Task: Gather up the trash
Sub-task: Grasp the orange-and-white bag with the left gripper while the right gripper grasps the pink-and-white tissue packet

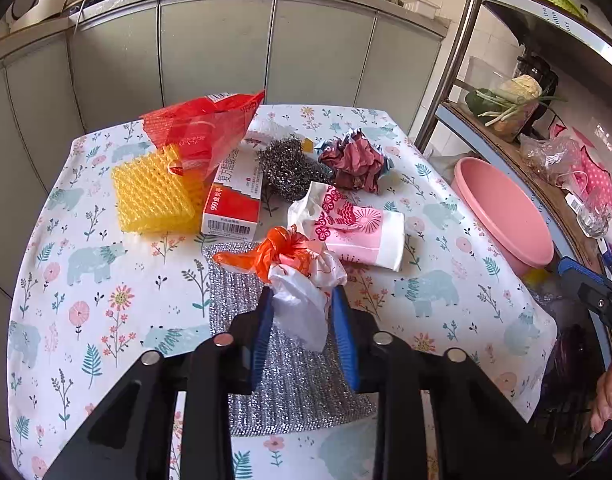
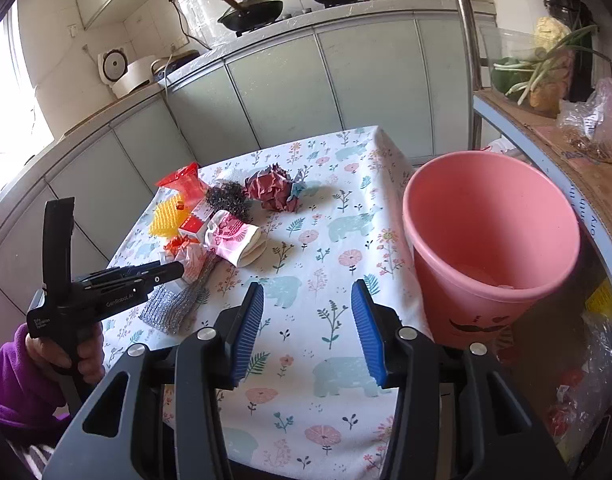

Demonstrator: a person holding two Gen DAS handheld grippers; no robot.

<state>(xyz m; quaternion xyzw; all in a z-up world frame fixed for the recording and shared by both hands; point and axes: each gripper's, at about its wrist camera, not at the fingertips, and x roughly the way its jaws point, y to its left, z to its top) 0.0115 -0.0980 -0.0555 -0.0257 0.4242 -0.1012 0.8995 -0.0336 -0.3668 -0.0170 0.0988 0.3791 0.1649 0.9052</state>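
Kitchen cabinets stand behind a table (image 1: 105, 280) with a floral cloth; the left gripper (image 1: 303, 320) pinches a crumpled white and orange plastic bag (image 1: 301, 276) over a silver cloth (image 1: 289, 384) near the table's front edge; the right gripper (image 2: 310, 328) is wide apart and holds nothing; a pink bucket (image 2: 494, 240) stands just beside the table's right edge; other scraps lie toward the back left corner.
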